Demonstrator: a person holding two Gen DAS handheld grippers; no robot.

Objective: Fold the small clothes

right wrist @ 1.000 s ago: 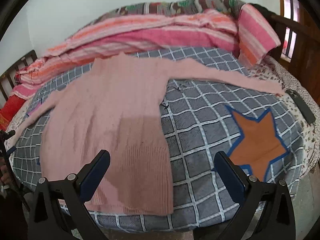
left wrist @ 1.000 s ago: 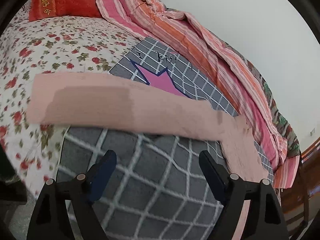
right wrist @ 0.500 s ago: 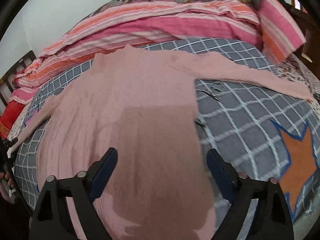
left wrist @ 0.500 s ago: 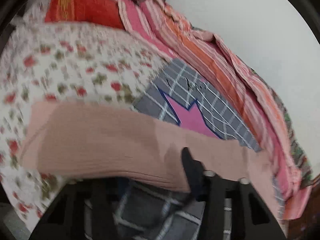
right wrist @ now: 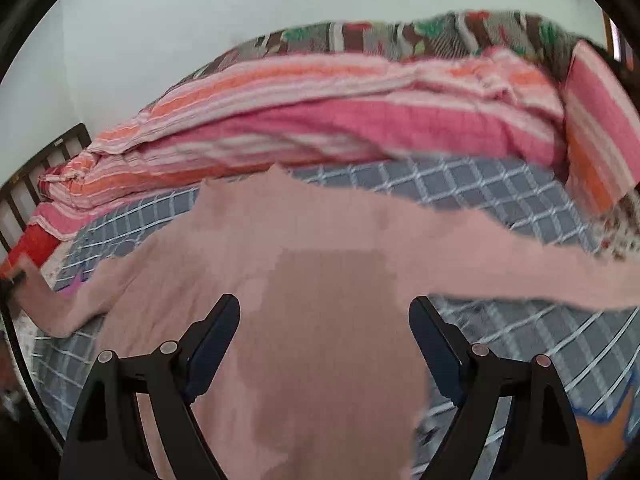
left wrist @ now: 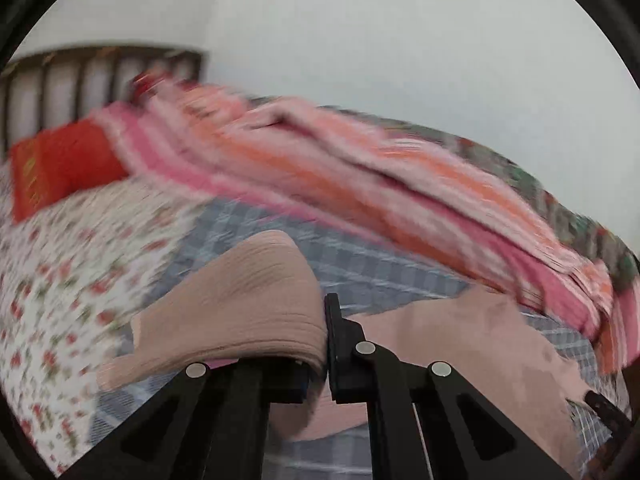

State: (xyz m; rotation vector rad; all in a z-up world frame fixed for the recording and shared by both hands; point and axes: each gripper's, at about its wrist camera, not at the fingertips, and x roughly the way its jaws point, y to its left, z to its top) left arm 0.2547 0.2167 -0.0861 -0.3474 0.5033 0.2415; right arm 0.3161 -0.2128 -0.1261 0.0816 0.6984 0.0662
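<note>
A pink knit sweater lies spread flat on a grey checked blanket, both sleeves stretched out sideways. My left gripper is shut on the sweater's left sleeve and holds it raised off the blanket, the cloth arched over the fingers. The sweater's body lies to the right in the left wrist view. My right gripper is open and empty, its jaws wide apart just above the lower middle of the sweater's body.
A striped pink and orange quilt is heaped along the wall side of the bed. A red pillow lies by the wooden headboard. A floral sheet covers the bed at the left.
My left gripper closed on the sleeve and lifted it up and toward the sweater's body. My right gripper moved forward over the sweater, still open.
</note>
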